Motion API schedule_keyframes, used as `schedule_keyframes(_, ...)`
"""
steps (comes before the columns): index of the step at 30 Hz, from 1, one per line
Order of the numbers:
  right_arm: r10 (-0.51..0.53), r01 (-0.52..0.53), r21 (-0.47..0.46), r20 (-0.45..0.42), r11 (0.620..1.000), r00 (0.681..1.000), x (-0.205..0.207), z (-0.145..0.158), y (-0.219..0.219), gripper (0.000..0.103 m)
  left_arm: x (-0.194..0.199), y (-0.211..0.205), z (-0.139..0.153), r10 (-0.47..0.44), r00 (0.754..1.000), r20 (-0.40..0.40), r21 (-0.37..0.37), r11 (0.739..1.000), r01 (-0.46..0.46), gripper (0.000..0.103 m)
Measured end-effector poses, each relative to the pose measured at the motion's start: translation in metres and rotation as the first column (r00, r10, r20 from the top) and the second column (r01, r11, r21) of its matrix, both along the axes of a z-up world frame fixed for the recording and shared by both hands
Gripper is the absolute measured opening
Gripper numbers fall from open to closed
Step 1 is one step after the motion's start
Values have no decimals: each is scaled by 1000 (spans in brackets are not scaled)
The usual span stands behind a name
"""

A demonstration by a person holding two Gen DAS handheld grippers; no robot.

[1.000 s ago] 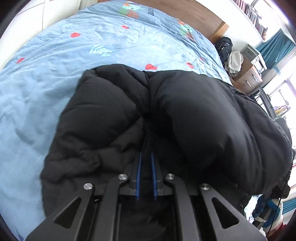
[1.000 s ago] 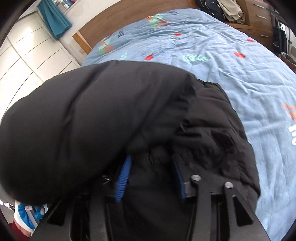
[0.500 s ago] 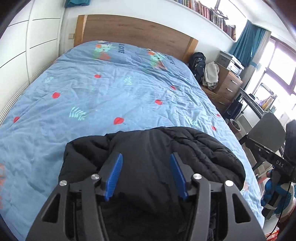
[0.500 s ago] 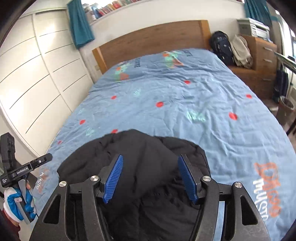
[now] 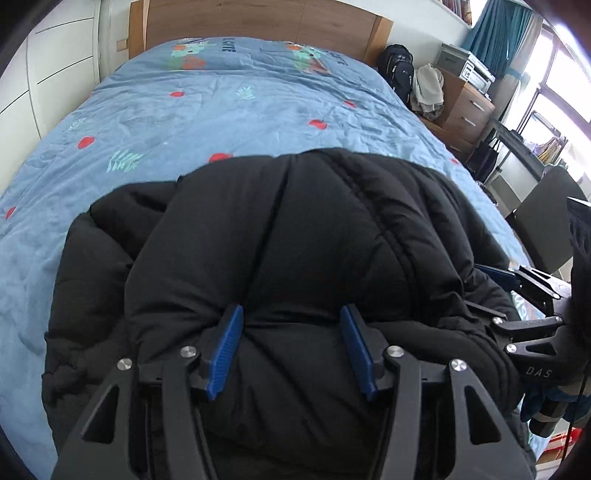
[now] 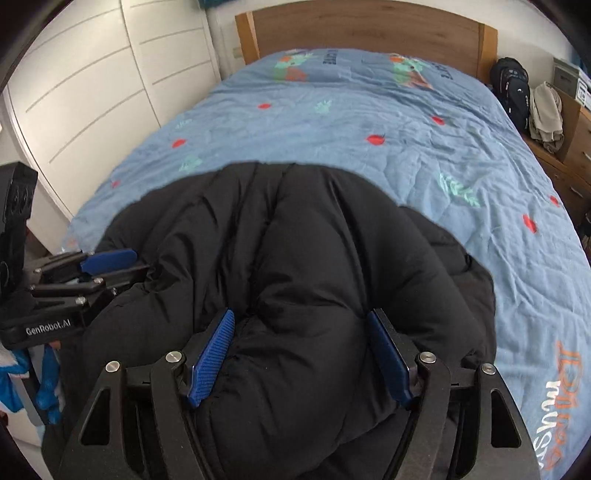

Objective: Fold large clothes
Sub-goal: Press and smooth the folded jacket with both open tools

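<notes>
Newly parted claws [image 5: 291,325] astride jacket [image 5: 295,240]

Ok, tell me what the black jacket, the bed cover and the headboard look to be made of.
Black jacket: looks like a padded synthetic shell, matte with a faint sheen; stitched channels puff up between seams.
Bed cover: seemingly woven cotton or similar, matte, finely creased, with printed red and green motifs.
Headboard: wood or wood-look veneer, smooth, light brown with grain streaks; which one is unclear.

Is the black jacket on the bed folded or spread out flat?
Folded. The black jacket sits as a thick, rounded bundle on the blue bedcover, with puffy layers doubled over one another and no sleeves stretched out.
</notes>
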State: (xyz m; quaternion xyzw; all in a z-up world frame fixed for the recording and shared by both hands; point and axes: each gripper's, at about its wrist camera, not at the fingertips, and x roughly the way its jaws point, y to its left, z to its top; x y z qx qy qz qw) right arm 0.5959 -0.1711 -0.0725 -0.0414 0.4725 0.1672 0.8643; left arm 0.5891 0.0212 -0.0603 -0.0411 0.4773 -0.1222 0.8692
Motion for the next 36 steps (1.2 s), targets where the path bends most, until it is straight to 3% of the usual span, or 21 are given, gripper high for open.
schedule_keyframes(2, 3, -3, -15, 5, 1000, 1000, -5, -17, 1, 73, -5, -1, -10, -3, 1000, 4, 13, 1000, 3, 53)
schedule_keyframes(7, -1, 1, -33, 3, 999, 1000, -7, -20, 4, 73, -6, -1, -18, 3, 1000, -6, 15, 1000, -3, 53)
schedule_keyframes(11, 2, -2, -30, -7, 1000, 1000, -14, 1, 3, 73, -18, -3, 5, 5, 1000, 12, 16, 1000, -5, 54)
schedule_keyframes(17, 52, -52, 6, 69, 999, 996, -42, 32, 8, 73, -47, -18, 41, -39, 994, 106, -31, 999, 43, 55)
schedule_keyframes(24, 54, -53, -31, 19, 998, 998, -51, 3, 4, 73, -59, -20, 3, -30, 999, 22, -30, 999, 31, 56)
schedule_keyframes(36, 29, -28, -12, 46, 1000, 999, -67, -17, -3, 74, -81, -18, -12, -23, 999, 45, -37, 999, 25, 57)
